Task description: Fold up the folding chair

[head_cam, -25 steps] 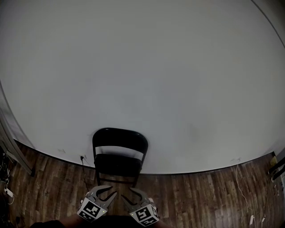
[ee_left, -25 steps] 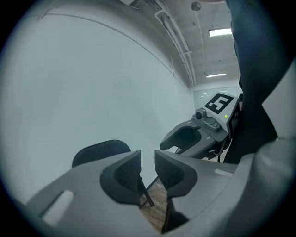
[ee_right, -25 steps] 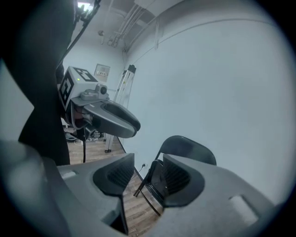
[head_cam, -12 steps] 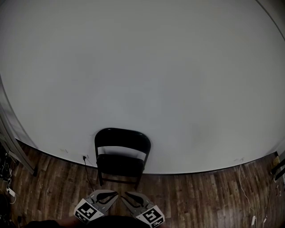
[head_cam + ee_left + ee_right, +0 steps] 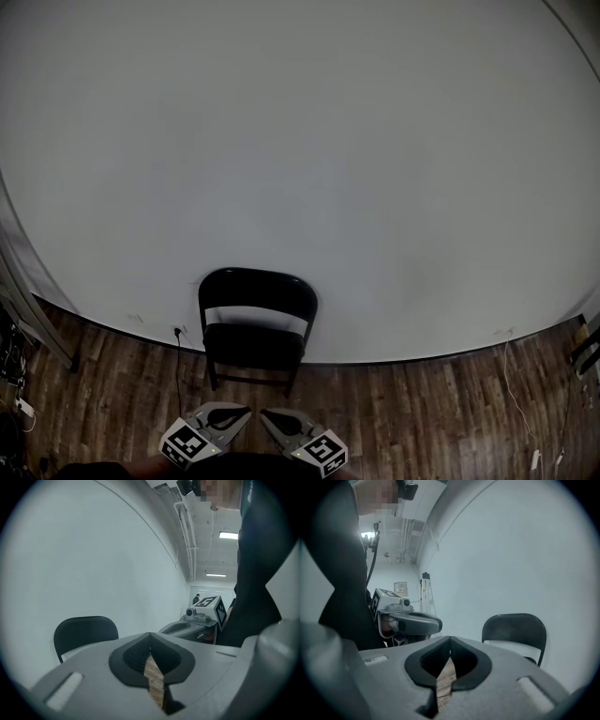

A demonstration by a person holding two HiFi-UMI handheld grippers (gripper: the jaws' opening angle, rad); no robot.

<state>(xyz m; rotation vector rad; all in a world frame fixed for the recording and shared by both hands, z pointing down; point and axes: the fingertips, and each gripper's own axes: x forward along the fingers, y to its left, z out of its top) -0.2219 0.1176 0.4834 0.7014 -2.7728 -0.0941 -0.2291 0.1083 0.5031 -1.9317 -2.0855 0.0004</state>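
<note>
The folding chair (image 5: 255, 323) stands unfolded on the wooden floor (image 5: 422, 412) against the white wall (image 5: 300, 141), at twelve o'clock from both grippers and well apart from them. The left gripper (image 5: 244, 410) and right gripper (image 5: 265, 413) sit side by side at six o'clock in the head view. Each has just been closing its fingers, which now meet with nothing between them.
</note>
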